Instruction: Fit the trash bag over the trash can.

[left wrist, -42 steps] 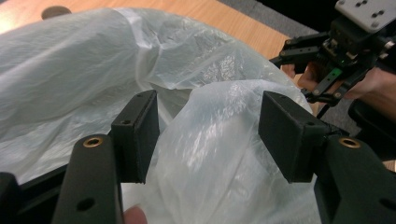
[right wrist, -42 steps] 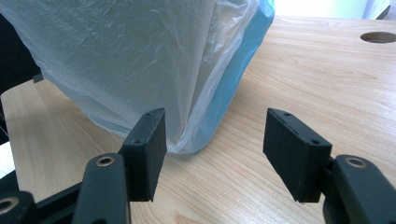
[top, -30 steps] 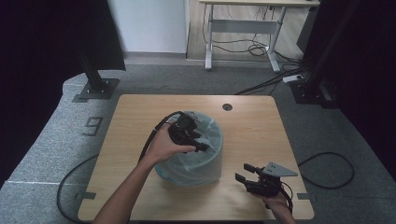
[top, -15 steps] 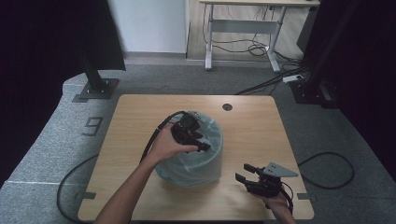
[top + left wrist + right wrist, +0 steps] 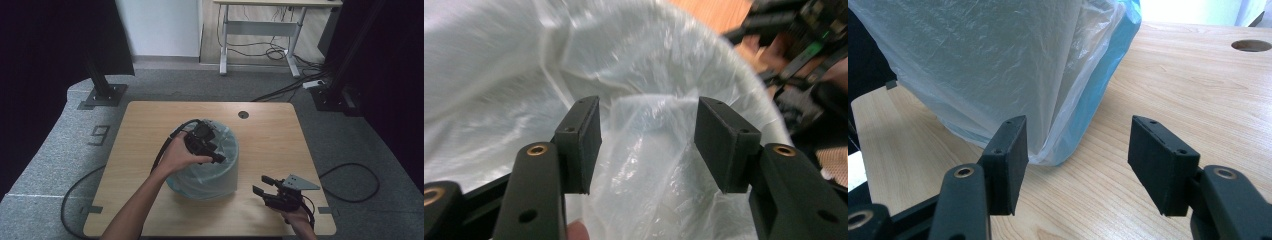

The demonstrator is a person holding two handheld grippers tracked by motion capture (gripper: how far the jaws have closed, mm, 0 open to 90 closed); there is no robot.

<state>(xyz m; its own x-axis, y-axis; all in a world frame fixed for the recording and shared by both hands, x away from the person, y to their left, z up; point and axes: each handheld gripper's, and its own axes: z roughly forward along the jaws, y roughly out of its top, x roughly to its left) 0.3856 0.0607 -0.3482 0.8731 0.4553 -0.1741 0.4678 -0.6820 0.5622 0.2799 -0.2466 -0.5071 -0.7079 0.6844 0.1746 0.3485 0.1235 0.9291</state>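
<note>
Little has moved since a second ago: the left gripper (image 5: 207, 145) has shifted only slightly over the bin's top and its jaws have just been closing a bit, a fold of plastic between them; the right gripper (image 5: 272, 192) has stayed put at the table's 5 o'clock corner.

Left to right. The person's left forearm comes in from 6 o'clock and the left hand (image 5: 177, 155) holds the left gripper at the top of the bin (image 5: 210, 172). In the left gripper view the jaws stand apart with a raised fold of the bag liner (image 5: 649, 145) between them; the pads do not press on it, so the claw is open around the plastic.

The bin sits at the centre of the wooden table (image 5: 145, 130), tipped toward 6 o'clock. It is blue, wrapped in a thin, clear, crinkly plastic bag that drapes down its outer wall; in the right gripper view the plastic hangs in vertical folds and the blue shows at the edge nearest the table.

Right gripper lies near the bin at its 4 o'clock, apart from it. Its jaws are wide, nothing between them, pointing at the bin's base. A round cable hole (image 5: 243, 114) sits at the table's 12 o'clock edge.
</note>
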